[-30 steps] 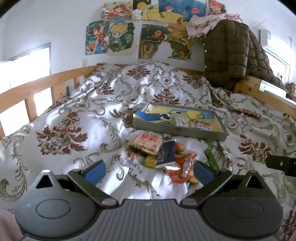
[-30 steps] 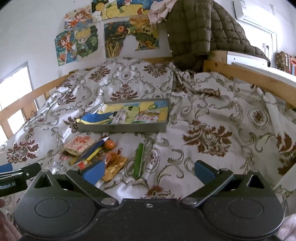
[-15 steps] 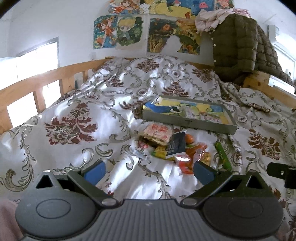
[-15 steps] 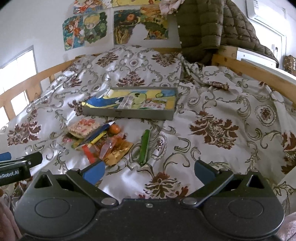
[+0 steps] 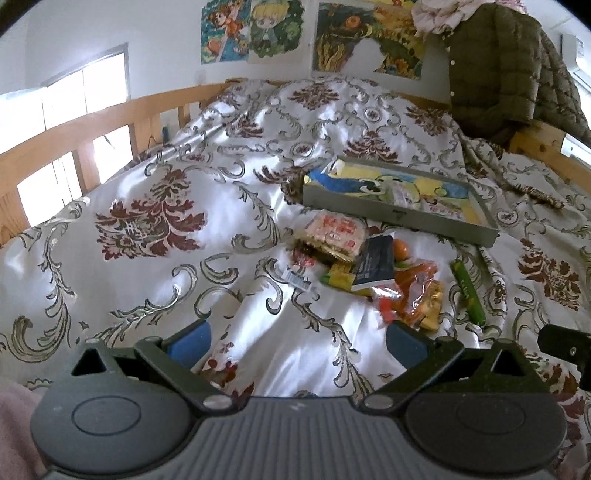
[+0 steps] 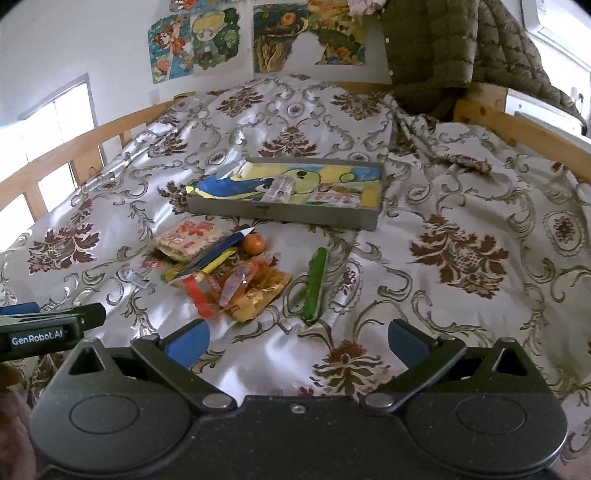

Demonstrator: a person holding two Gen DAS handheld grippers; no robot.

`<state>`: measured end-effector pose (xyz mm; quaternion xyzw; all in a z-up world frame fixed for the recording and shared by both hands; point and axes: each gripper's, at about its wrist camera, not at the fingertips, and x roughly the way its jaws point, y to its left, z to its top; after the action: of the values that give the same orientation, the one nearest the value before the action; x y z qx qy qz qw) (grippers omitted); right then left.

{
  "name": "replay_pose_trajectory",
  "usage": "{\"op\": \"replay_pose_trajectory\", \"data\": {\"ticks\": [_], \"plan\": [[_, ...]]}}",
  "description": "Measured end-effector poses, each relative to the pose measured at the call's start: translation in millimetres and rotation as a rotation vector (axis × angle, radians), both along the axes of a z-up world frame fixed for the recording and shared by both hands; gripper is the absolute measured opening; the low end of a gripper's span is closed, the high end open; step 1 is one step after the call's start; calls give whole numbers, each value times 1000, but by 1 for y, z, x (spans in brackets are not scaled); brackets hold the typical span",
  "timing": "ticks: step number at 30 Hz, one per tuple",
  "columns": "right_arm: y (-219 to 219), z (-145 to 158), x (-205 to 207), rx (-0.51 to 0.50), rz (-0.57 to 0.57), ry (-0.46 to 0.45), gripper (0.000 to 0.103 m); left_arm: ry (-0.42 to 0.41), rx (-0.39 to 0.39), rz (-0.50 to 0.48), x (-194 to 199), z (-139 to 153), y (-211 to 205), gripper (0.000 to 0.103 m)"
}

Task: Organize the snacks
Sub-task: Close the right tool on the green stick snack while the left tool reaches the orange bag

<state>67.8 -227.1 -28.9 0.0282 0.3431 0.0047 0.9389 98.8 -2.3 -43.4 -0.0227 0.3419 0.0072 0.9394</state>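
A satin bedspread (image 5: 155, 192) with maroon floral medallions and grey scrollwork covers the whole bed, rumpled into folds toward six o'clock. A wooden bed rail (image 5: 92, 122) runs along nine to ten o'clock, with a bright window (image 5: 66, 96) behind it. On the white wall at twelve o'clock hang cartoon posters (image 6: 195, 40), one showing a blond-haired figure, another (image 6: 306, 40) in orange and green with a torn white patch. At one to two o'clock an olive quilted jacket (image 6: 443, 48) is draped over the wooden frame (image 6: 517, 122), a pale pink cloth (image 5: 439, 14) bunched on top.
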Motion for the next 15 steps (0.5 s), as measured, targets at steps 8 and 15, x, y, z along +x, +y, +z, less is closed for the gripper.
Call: {"op": "replay_pose_trajectory", "data": {"ticks": [8,15], "plan": [[0,-7,16,9,9,26,102,19,-31,-11,14,-4,0,103],[-10,-8,38,-27,12,25,102,-5,-5,-125,39,0,-12,103]]}}
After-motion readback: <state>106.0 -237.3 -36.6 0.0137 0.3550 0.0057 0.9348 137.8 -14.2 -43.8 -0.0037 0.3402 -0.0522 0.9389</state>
